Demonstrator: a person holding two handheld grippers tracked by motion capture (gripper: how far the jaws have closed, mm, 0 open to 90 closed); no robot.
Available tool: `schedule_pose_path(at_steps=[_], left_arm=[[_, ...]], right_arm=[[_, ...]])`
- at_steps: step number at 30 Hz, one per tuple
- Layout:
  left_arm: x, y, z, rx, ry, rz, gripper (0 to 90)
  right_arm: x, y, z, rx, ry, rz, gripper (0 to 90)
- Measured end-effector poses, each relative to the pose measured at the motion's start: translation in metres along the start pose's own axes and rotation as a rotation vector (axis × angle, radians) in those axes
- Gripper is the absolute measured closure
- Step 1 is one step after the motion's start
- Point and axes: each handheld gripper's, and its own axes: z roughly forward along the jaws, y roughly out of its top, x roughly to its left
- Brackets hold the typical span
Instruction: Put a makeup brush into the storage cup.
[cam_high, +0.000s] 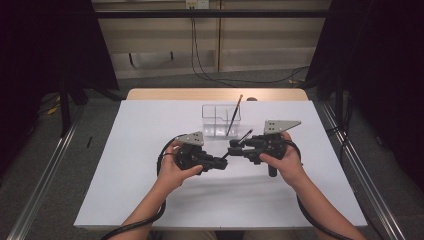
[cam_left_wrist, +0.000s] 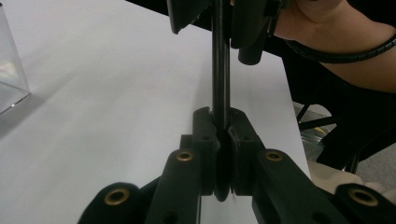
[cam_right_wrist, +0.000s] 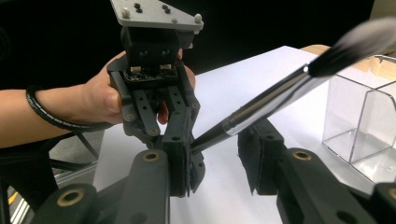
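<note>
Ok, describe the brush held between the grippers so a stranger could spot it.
On the white table, just in front of the clear holder, the left gripper clamps a brush by its handle end. It has a dark handle, silver ferrule and soft bristles, and is held off the table, unlike the thin stick standing in the holder.

Looking along your right gripper (cam_right_wrist: 215, 158), its two black jaws stand apart, and a makeup brush (cam_right_wrist: 285, 88) passes through the gap between them, its dark handle and silver ferrule slanting up to a soft bristle tip at the upper right. The handle's lower end is pinched between the closed jaws of your left gripper (cam_right_wrist: 189, 140), which faces you, gripped by your left hand (cam_right_wrist: 105, 98) with a coiled cable round the wrist. At the right edge a clear plastic organizer (cam_right_wrist: 359, 126) stands on the white table (cam_right_wrist: 243, 84).
</note>
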Motion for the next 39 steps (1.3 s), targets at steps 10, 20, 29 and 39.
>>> schedule_pose_path(at_steps=[10, 20, 29, 39], left_arm=[[-0.001, 0.001, 0.002, -0.002, 0.001, 0.012, 83.8], [-0.002, 0.001, 0.005, -0.007, 0.000, 0.002, 83.8], [-0.002, 0.000, 0.011, -0.010, -0.004, -0.009, 83.7], [-0.003, -0.001, 0.023, -0.021, -0.017, -0.018, 83.5]], right_arm=[[-0.001, -0.001, 0.001, -0.008, 0.029, 0.035, 74.8], [-0.002, 0.000, 0.003, -0.034, 0.045, 0.066, 77.6], [-0.002, 0.000, 0.004, -0.046, 0.044, 0.089, 79.5], [0.001, 0.003, 0.010, -0.059, 0.067, 0.112, 83.6]])
